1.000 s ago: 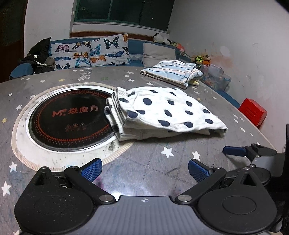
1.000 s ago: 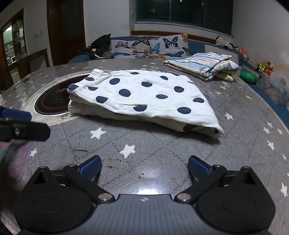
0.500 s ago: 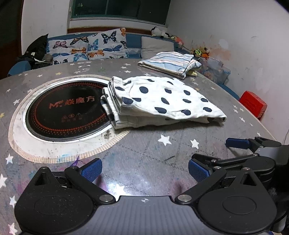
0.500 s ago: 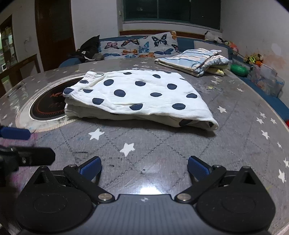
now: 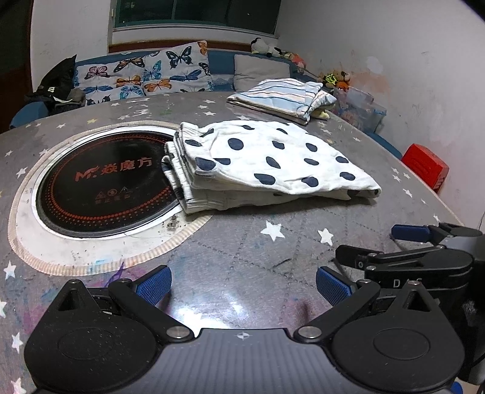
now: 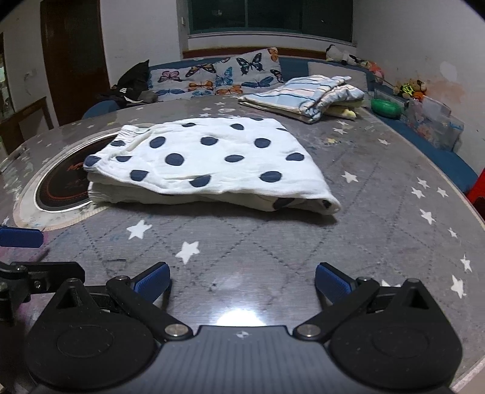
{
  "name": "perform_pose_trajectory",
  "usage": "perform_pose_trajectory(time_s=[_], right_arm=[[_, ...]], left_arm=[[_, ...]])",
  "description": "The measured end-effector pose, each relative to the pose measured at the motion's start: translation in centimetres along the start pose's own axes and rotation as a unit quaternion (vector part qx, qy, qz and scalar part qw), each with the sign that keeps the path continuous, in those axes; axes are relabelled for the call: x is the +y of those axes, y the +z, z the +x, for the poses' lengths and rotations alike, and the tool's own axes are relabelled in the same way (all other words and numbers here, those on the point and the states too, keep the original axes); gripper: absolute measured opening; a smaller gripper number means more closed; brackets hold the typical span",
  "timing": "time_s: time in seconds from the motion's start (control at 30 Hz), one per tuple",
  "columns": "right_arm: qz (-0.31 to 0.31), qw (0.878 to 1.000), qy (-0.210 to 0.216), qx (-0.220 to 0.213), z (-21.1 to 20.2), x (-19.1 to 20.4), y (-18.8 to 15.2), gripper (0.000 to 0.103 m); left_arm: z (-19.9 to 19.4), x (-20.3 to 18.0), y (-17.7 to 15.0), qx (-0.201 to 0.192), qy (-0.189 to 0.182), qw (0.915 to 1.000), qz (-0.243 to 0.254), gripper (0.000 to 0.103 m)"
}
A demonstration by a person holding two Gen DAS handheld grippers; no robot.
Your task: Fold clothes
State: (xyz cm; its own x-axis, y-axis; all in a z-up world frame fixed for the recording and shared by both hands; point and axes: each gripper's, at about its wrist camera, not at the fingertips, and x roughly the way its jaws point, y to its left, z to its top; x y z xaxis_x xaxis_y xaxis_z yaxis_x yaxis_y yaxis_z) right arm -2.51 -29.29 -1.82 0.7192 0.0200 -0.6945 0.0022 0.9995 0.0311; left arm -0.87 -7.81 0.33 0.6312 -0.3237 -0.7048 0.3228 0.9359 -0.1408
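Two folded garments lie on a round grey table (image 5: 242,254) printed with white stars: a white polka-dot garment (image 5: 266,163) near the middle, its left end overlapping the inset black induction hob (image 5: 103,185), and a striped garment (image 5: 282,97) well behind it. Beyond the table a blue sofa (image 6: 291,68) carries butterfly cushions (image 5: 145,75) under a dark window (image 6: 269,18). The left gripper (image 5: 242,283) and the right gripper (image 6: 242,280) both hover over bare tabletop with jaws wide and nothing between them. Toys along the wall are too small to identify.
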Motion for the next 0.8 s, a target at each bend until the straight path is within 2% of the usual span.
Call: perform_pose_trajectory(time_s=[0.8], right_arm=[[-0.002,1.0,-0.021,-0.012,0.7,-0.7,1.4,0.103]], left_arm=[[1.2,-0.6,1.1,0.002,-0.001,0.9999,0.015,0.103]])
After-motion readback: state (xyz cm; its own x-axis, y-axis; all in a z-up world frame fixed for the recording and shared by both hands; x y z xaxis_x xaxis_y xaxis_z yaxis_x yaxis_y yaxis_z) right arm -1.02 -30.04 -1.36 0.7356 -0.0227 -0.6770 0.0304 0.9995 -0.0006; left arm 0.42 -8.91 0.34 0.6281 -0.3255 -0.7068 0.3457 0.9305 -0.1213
